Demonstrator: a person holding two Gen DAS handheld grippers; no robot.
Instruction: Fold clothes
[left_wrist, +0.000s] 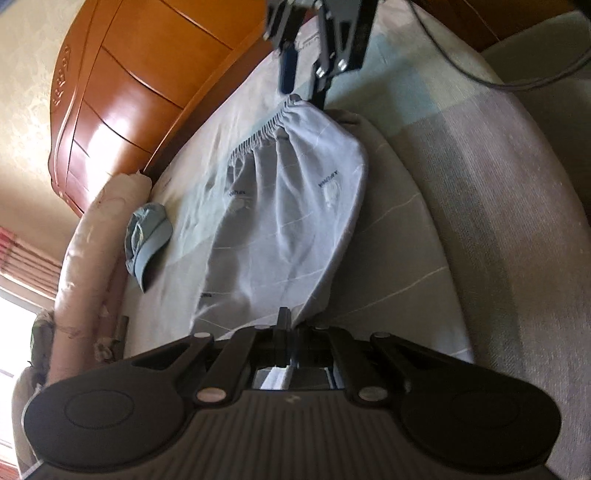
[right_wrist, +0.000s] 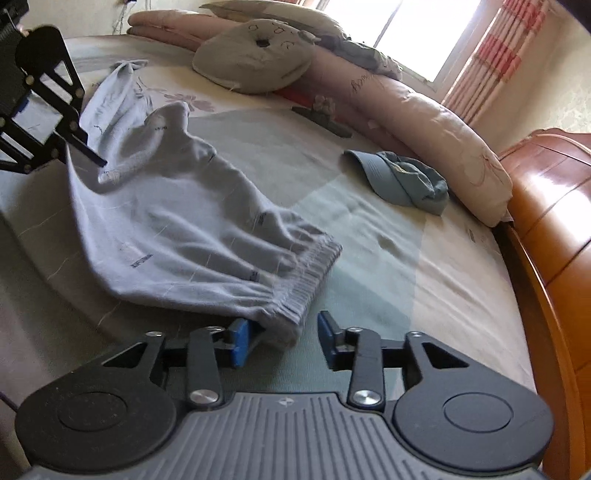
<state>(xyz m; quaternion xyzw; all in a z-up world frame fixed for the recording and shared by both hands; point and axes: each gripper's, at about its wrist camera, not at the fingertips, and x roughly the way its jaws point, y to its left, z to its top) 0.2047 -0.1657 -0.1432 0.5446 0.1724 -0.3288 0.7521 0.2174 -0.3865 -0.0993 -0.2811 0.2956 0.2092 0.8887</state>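
Note:
A pair of light grey trousers (right_wrist: 177, 229) with an elastic waistband (right_wrist: 310, 273) lies on the bed. It also shows in the left wrist view (left_wrist: 288, 221). My left gripper (left_wrist: 286, 321) is shut on the cloth at the leg end; it also shows in the right wrist view (right_wrist: 98, 160). My right gripper (right_wrist: 282, 338) is open, its blue pads on either side of the waistband corner without pinching it; it also shows in the left wrist view (left_wrist: 304, 83).
A crumpled blue-grey garment (right_wrist: 402, 177) lies on the sheet near a long pink bolster (right_wrist: 424, 122). A grey round cushion (right_wrist: 255, 55) sits at the back. An orange wooden bed frame (right_wrist: 554, 221) runs along the right. A cable (left_wrist: 498, 74) hangs over the bed.

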